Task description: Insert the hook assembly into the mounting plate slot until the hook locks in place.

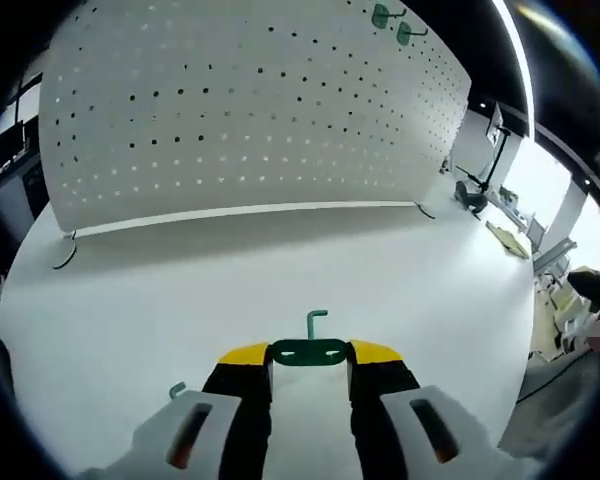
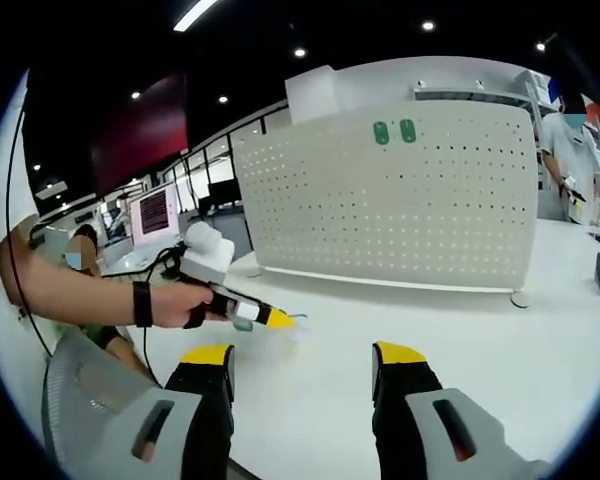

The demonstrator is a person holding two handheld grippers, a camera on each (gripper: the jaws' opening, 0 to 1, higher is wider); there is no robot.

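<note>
My left gripper (image 1: pixel 310 353) is shut on a green hook assembly (image 1: pixel 317 322), whose flat plate is pinched between the yellow-tipped jaws while its prong points up. It hovers low over the white table (image 1: pixel 180 290), well short of the white perforated mounting board (image 1: pixel 250 110). Two green hooks (image 1: pixel 390 20) hang near the board's top right. In the right gripper view, a hand holds the left gripper (image 2: pixel 278 320) at the left, and the board (image 2: pixel 400 210) carries two green plates (image 2: pixel 394 132). My right gripper (image 2: pixel 305 355) is open with nothing between its jaws.
A small green piece (image 1: pixel 177 390) lies on the table by my left jaw. The board stands on thin feet (image 1: pixel 65 255). A person (image 2: pixel 575 150) stands at the far right behind the table. Desks and monitors (image 2: pixel 152 212) fill the background at the left.
</note>
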